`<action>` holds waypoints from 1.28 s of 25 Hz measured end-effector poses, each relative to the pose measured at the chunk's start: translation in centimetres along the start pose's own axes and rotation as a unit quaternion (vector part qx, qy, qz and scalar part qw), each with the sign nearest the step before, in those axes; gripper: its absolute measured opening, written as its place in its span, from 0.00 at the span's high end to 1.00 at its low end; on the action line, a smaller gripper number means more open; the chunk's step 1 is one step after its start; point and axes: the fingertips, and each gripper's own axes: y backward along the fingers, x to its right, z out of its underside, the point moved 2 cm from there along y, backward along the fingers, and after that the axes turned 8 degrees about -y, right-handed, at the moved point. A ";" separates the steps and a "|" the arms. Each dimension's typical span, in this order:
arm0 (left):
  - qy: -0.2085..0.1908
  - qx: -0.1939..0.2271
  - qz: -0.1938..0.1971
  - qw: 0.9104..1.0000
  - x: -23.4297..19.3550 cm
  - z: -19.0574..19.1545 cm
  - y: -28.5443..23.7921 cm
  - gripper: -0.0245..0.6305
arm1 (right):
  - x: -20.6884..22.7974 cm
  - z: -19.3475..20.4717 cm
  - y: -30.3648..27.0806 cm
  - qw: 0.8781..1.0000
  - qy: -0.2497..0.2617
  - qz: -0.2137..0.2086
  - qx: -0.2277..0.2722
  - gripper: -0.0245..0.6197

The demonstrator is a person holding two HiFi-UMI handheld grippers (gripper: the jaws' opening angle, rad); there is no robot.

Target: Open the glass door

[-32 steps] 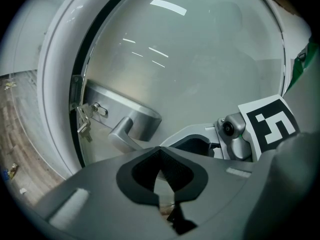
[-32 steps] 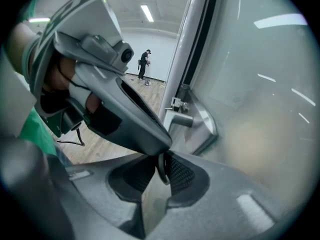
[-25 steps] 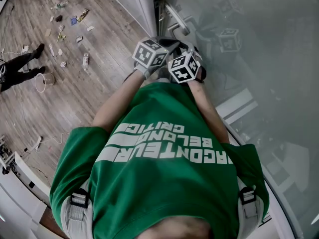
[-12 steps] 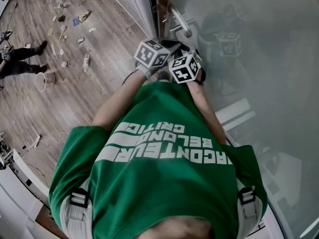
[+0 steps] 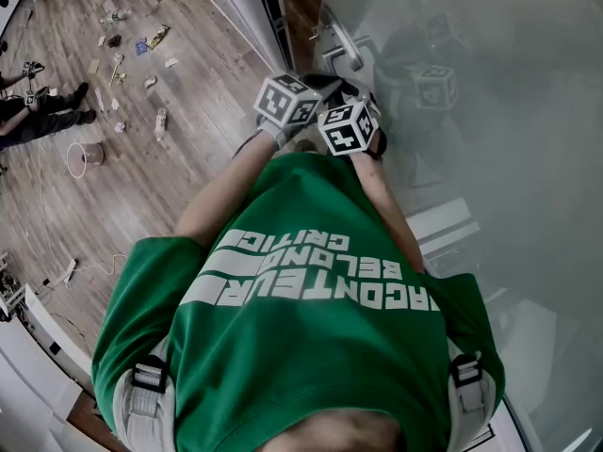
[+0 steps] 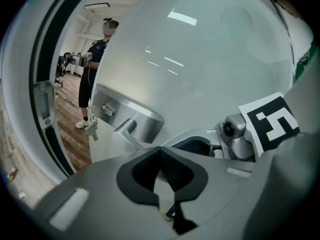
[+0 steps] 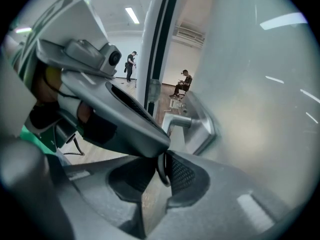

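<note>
The glass door (image 5: pixel 490 158) fills the head view from 12 to 5 o'clock. It is one frosted pane, its free edge running from 12 o'clock down toward the person's chest. It stands slightly ajar: a dark gap shows between that edge and the white frame (image 5: pixel 259 12), with wood floor beyond.

There is one handle (image 5: pixel 339 41), at 12 o'clock in the head view, just beyond the two grippers. In the right gripper view its lever lies level, long axis side to side, free end pointing to 9 o'clock, away from its metal plate (image 7: pixel 202 126). One bunch of keys (image 6: pixel 93 129) hangs at the plate's 9 o'clock end in the left gripper view.

Both grippers are held side by side, close to the chest, aimed at the handle but clear of it. The left gripper (image 6: pixel 159 184) has its jaws drawn together, only a hairline slit between the pads, and nothing in them. The right gripper (image 7: pixel 150 184) has its jaws a narrow slot apart and clamps nothing. The left one's body crosses just above its tips.

Small litter (image 5: pixel 141 45) lies scattered on the floor (image 5: pixel 160 177) at 10 o'clock. One bystander (image 5: pixel 42 116) stands at 9 o'clock.
</note>
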 end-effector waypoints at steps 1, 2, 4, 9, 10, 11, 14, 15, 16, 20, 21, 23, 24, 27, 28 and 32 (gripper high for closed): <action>0.000 0.002 0.000 1.000 -0.1 -0.2 -0.2 0.94 | 0.3 -0.1 -0.1 1.000 -0.004 0.001 0.003 0.88; 0.000 0.005 0.000 1.000 -0.2 -0.4 -0.5 0.94 | 0.6 -0.2 -0.1 1.000 -0.008 0.003 0.006 0.88; -0.002 0.008 0.000 1.000 -0.3 -0.8 -0.8 0.94 | 1.2 -0.4 -0.1 1.000 -0.013 0.009 0.012 0.88; -0.010 0.010 0.005 1.000 0.1 -1.7 -1.8 0.94 | 2.5 -0.4 0.4 0.999 -0.021 0.022 0.021 0.88; -0.012 0.010 0.006 1.000 0.0 -1.9 -2.1 0.94 | 2.9 -0.4 0.4 0.999 -0.022 0.025 0.023 0.87; -0.014 0.010 0.007 1.000 0.1 -2.1 -2.3 0.94 | 3.2 -0.4 0.4 0.999 -0.024 0.026 0.024 0.87; -0.022 0.009 0.007 1.000 0.4 -3.0 -3.0 0.94 | 4.3 -0.6 0.7 0.999 -0.029 0.028 0.022 0.87; -0.024 0.008 0.008 1.000 0.5 -3.3 -3.2 0.94 | 4.6 -0.6 0.7 0.999 -0.032 0.029 0.020 0.87; -0.026 0.008 0.010 1.000 0.4 -3.5 -3.5 0.94 | 5.0 -0.6 0.7 0.999 -0.034 0.030 0.017 0.87; -0.028 0.005 0.018 0.999 0.0 -4.1 -4.5 0.94 | 6.2 -0.7 0.3 0.998 -0.043 0.036 0.008 0.87; -0.029 0.006 0.020 0.999 0.1 -4.3 -4.7 0.94 | 6.5 -0.8 0.3 0.998 -0.044 0.038 0.006 0.87; -0.028 0.008 0.023 0.999 0.1 -4.7 -5.2 0.94 | 7.1 -0.8 0.3 0.998 -0.048 0.042 0.003 0.87; -0.026 0.009 0.024 0.999 -0.1 -4.9 -5.5 0.94 | 7.4 -0.8 0.2 0.998 -0.049 0.043 0.001 0.87; -0.021 0.010 0.026 0.999 -0.2 -5.3 -6.3 0.94 | 8.4 -0.8 0.0 0.998 -0.055 0.043 -0.004 0.87; -0.019 0.010 0.027 0.999 0.0 -5.5 -6.5 0.94 | 8.7 -0.8 0.2 0.997 -0.058 0.043 -0.006 0.87; -0.017 0.006 0.037 0.999 0.3 -6.0 -7.7 0.94 | 9.9 -0.8 0.4 0.996 -0.071 0.044 -0.003 0.87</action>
